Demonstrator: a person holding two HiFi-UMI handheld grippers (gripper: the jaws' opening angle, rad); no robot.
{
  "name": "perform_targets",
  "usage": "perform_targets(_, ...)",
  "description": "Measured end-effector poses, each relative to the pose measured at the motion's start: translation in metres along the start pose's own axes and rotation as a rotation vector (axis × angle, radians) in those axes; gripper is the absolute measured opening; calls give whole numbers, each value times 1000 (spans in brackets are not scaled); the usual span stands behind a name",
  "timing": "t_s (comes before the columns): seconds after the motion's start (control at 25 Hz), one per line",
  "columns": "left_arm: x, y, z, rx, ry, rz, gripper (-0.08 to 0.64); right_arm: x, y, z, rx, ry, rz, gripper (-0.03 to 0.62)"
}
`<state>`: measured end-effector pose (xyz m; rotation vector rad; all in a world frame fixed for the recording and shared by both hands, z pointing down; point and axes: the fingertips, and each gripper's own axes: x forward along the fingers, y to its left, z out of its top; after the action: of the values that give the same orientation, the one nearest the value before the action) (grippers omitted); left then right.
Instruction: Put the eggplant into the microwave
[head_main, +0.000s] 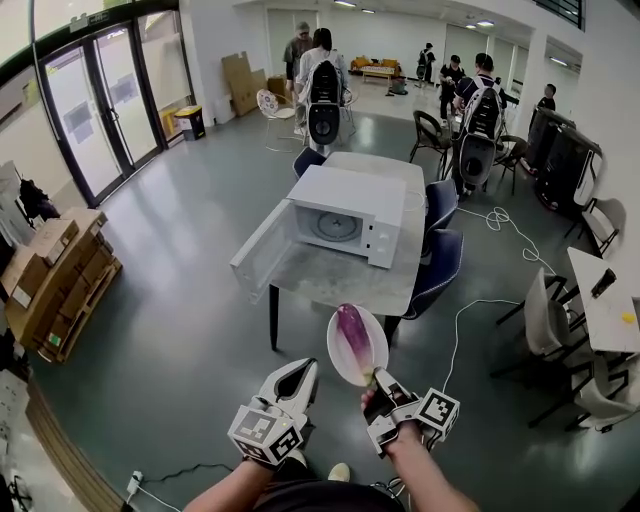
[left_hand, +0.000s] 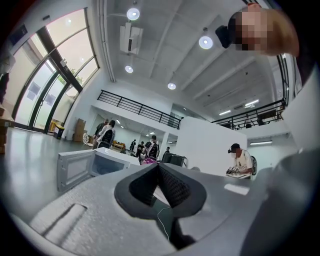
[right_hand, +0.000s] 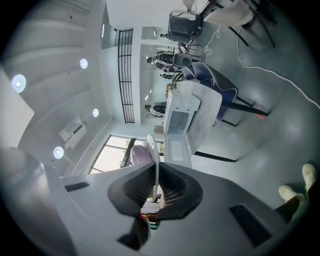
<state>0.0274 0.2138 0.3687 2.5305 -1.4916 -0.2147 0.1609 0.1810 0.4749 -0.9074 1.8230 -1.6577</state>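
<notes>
Microwave (head_main: 345, 215) in all 3 cams

This is a large open hall used as a work or test space, not a home. The grey polished floor (head_main: 180, 300) is wide, with glass doors (head_main: 100, 100) at one side and a high ceiling with round lights (left_hand: 133, 13) and a balcony railing (left_hand: 135, 107). Cardboard boxes (head_main: 55, 275) are stacked by the wall. Cables (head_main: 510, 225) lie on the floor. A microwave (head_main: 350, 215) stands on a table (head_main: 340, 285) among chairs (head_main: 440, 260), and people (head_main: 320, 75) with backpacks stand behind.

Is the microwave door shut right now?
No, the microwave has its door swung wide open, with the round turntable visible inside.
</notes>
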Motion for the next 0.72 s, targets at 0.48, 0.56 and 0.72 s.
perform_targets(0.48,36,50,3,5,0,-7,8,56,-11,12,6,5,-28,20)
perform_targets(0.56,47,69,4,-4,3,-14,8,73,-12,16,1,-3,-40,20)
perform_targets(0.72,72,105,9,-15,9,-39,8,110,-10,26,-7,-35,-57,20)
